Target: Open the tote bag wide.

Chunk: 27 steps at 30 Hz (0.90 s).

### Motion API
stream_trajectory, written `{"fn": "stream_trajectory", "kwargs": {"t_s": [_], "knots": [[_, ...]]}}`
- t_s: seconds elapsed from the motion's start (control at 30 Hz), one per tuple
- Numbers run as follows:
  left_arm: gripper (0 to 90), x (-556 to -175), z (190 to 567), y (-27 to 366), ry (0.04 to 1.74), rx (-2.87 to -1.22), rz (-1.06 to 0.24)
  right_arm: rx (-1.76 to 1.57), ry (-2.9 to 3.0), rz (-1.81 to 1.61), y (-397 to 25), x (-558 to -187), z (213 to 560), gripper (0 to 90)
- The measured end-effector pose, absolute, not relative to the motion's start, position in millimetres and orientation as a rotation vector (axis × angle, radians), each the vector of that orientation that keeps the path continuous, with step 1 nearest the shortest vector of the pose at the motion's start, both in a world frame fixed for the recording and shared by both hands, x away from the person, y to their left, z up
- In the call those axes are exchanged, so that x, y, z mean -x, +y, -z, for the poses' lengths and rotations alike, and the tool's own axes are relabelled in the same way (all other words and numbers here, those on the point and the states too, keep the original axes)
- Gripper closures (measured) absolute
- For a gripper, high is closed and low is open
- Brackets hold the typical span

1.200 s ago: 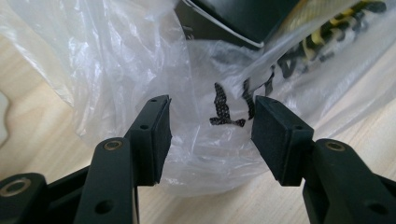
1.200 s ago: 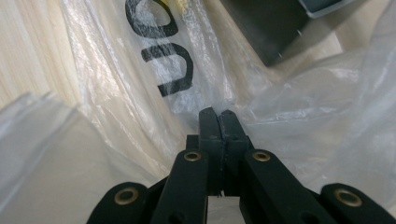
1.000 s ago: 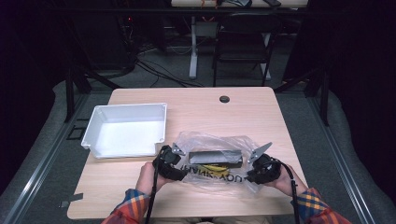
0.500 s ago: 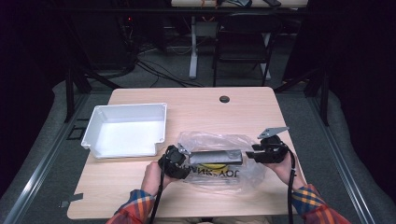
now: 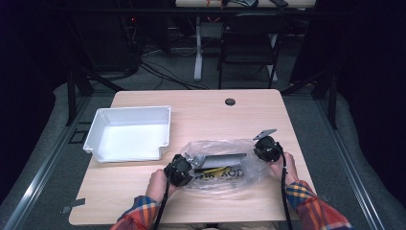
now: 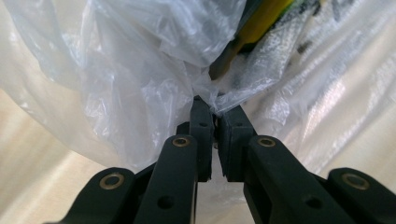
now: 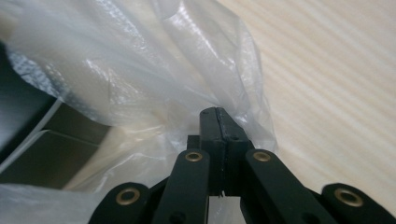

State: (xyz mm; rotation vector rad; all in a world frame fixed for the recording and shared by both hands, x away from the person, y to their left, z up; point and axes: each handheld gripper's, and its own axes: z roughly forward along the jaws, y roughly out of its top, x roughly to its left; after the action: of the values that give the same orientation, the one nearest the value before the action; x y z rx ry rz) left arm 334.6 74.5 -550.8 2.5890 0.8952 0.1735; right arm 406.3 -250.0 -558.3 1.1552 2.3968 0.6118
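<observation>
A clear plastic bag (image 5: 222, 165) lies on the wooden table (image 5: 201, 115), holding a dark flat box and something yellow with black lettering. My left gripper (image 5: 184, 168) is at the bag's left end, shut on a fold of the plastic bag (image 6: 154, 79); the jaws pinch the film between their tips (image 6: 215, 122). My right gripper (image 5: 263, 146) is at the bag's right end, shut on the plastic bag (image 7: 154, 79) too, its tips (image 7: 218, 122) pressed together on the film. A dark box (image 7: 32, 140) shows through the plastic.
A white rectangular tray (image 5: 128, 133) stands empty on the table's left half, just beyond my left hand. A small black round grommet (image 5: 230, 101) sits near the far edge. Chairs and cables lie on the floor behind the table.
My right gripper has moved away from me and slightly up, pulling the bag's right end with it. The left gripper stays at the left end.
</observation>
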Motion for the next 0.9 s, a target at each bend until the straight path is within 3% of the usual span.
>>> {"fn": "stream_trajectory", "kwargs": {"t_s": [0.1, 0.17, 0.37, 0.47, 0.63, 0.73, 0.9], "knots": [[84.9, -329, 551, 71, 0.877, -2.602, -0.136, -1.132, 2.376, -0.584, -247, -410, 560, 90.0], [78.9, -327, 547, 70, 0.873, -2.606, -0.124, -1.130, 2.381, -0.593, -246, -410, 559, 88.5], [49.1, -323, 507, 75, 0.868, -2.487, -0.225, -1.129, 2.444, -0.750, -256, -395, 527, 57.2], [43.0, -327, 485, 77, 0.883, -2.396, -0.299, -1.102, 2.450, -0.841, -261, -379, 506, 46.9], [46.8, -346, 478, 71, 0.926, -2.358, -0.373, -1.028, 2.517, -1.000, -260, -347, 481, 41.9], [55.7, -365, 494, 60, 0.973, -2.396, -0.417, -0.968, 2.629, -0.988, -252, -331, 489, 43.5], [74.8, -386, 517, 49, 1.010, -2.464, -0.417, -0.949, 2.752, -0.786, -245, -329, 530, 61.4]]}}
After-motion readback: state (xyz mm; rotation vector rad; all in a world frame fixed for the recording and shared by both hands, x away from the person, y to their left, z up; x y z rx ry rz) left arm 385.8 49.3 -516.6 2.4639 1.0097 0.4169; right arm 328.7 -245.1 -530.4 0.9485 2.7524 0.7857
